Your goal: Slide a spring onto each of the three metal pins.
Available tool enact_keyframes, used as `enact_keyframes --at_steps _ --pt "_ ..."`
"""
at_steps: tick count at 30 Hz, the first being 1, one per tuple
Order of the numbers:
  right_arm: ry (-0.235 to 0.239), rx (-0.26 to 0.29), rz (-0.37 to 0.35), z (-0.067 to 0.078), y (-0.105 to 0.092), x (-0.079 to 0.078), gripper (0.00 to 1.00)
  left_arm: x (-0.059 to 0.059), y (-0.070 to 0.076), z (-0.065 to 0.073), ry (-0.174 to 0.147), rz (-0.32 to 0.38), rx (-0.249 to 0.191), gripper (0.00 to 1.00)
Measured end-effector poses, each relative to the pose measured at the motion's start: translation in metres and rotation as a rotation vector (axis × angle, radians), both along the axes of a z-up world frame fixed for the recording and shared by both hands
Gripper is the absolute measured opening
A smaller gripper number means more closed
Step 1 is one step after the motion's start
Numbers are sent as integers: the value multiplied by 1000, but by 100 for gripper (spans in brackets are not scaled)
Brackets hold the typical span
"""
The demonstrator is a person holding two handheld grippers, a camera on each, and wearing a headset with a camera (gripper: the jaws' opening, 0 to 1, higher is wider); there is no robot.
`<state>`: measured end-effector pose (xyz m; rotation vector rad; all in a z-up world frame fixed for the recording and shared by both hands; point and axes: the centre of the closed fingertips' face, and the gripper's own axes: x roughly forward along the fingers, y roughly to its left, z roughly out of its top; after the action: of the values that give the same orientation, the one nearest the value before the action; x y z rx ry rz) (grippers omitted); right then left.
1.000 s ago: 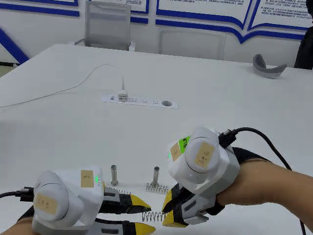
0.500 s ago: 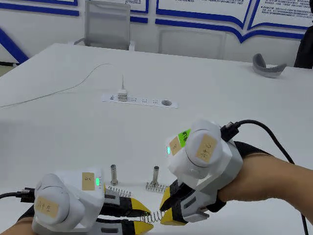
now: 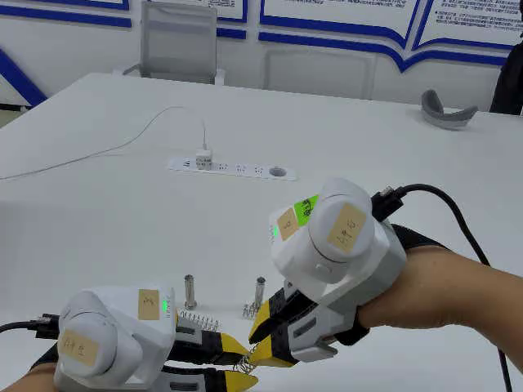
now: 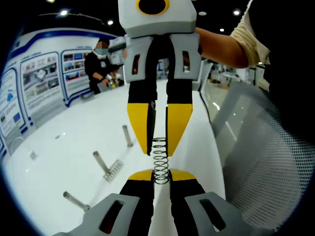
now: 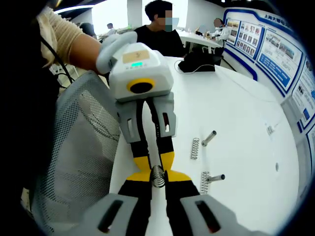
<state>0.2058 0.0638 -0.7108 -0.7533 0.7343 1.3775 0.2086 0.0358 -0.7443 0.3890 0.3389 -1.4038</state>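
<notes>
The right gripper [image 3: 261, 347] has slid left, tips now meeting the left gripper [image 3: 243, 365] at bottom centre. Each pinches one end of a spring [image 4: 160, 160]; two pins [image 3: 189, 291] stand just above on the white table [image 3: 122, 204].

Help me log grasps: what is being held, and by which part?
One spring, pinched at opposite ends: left gripper on one end, right gripper on the other.

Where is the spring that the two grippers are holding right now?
In the left gripper view the spring is at the centre, held between the left gripper below and the right gripper above, with the pins to its left.
</notes>
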Motion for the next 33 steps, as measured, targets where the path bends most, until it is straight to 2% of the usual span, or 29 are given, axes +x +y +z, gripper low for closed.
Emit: enact_keyframes --at_steps 8,11,15,23,33 --pt "-12 22 4 4 6 0 11 -1 1 2 -2 1 -8 11" --pt "-3 28 4 4 7 -2 12 -1 1 2 -5 0 -13 11" --pt "13 9 -8 1 3 -3 16 -2 0 4 -8 -3 -20 10" --pt "22 -14 -21 -8 -1 -3 14 -2 -1 8 -14 -3 -30 11" --pt "24 -15 -30 -9 0 -2 12 -1 -1 9 -13 -1 -33 11"
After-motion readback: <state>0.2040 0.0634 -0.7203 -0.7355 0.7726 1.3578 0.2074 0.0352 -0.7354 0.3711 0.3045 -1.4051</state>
